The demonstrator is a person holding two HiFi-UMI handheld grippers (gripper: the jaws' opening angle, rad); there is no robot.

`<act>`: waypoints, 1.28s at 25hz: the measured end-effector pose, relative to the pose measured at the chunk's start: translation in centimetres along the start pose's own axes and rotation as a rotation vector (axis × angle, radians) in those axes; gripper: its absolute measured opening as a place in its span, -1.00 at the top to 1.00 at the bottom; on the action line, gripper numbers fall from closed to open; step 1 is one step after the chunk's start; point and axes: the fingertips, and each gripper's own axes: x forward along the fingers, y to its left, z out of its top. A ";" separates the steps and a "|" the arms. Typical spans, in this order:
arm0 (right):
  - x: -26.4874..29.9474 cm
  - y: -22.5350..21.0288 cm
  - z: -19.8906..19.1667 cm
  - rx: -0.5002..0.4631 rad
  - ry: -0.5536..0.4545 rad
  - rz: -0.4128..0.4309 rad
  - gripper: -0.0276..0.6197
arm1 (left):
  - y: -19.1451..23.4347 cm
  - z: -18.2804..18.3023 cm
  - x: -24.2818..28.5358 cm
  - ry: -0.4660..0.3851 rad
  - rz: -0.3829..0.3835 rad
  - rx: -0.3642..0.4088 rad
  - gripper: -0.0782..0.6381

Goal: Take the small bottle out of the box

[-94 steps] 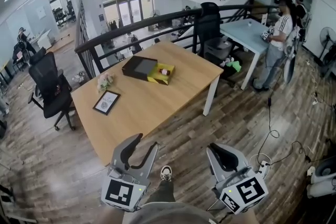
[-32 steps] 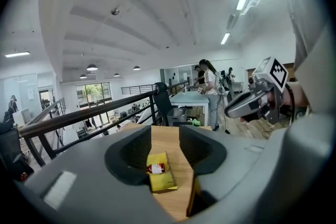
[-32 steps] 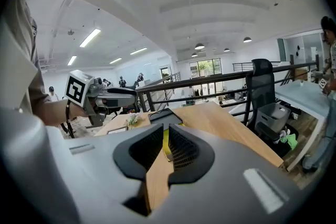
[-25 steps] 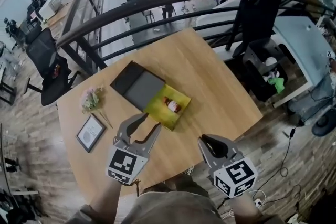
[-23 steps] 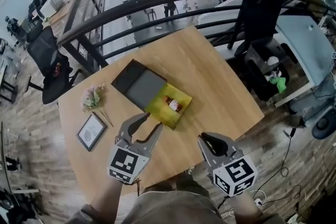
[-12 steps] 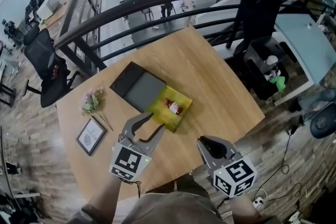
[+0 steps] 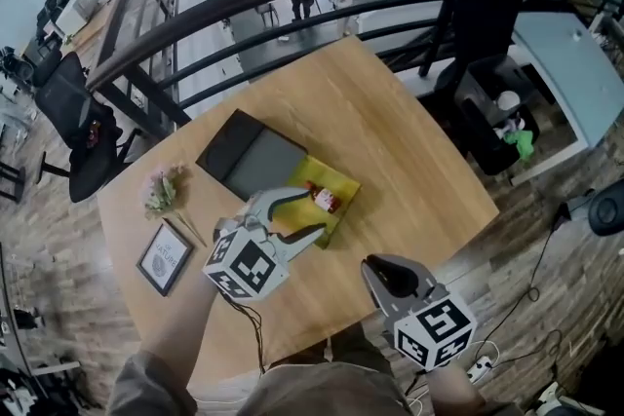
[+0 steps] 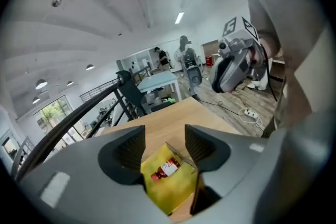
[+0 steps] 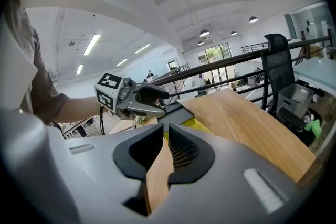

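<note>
Approach step: left hand-held gripper hovers at the open box, jaws opening, nothing gripped — small bottle lies on the yellow lining just beyond its tips; next, lower astride it and close; right hand-held gripper closed, empty.

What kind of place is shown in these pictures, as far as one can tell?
Most likely an open-plan office, on an upper level: a black office chair beside the wooden table, and a dark railing overlooking a lower floor with more desks.
</note>
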 end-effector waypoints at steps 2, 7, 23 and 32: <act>0.5 -0.2 -0.4 0.011 0.009 0.001 0.79 | -0.1 -1.2 1.5 0.031 -0.059 0.071 0.12; 1.6 -1.5 -1.6 0.023 0.044 -0.003 0.79 | -0.1 -5.3 5.3 0.179 -0.179 0.260 0.11; 4.6 -5.0 -4.7 0.065 0.117 0.012 0.79 | -1.8 -15.6 14.1 0.445 -0.386 0.401 0.02; 5.6 -6.0 -5.9 0.075 0.145 0.026 0.79 | -2.9 -19.2 16.9 0.536 -0.409 0.435 0.03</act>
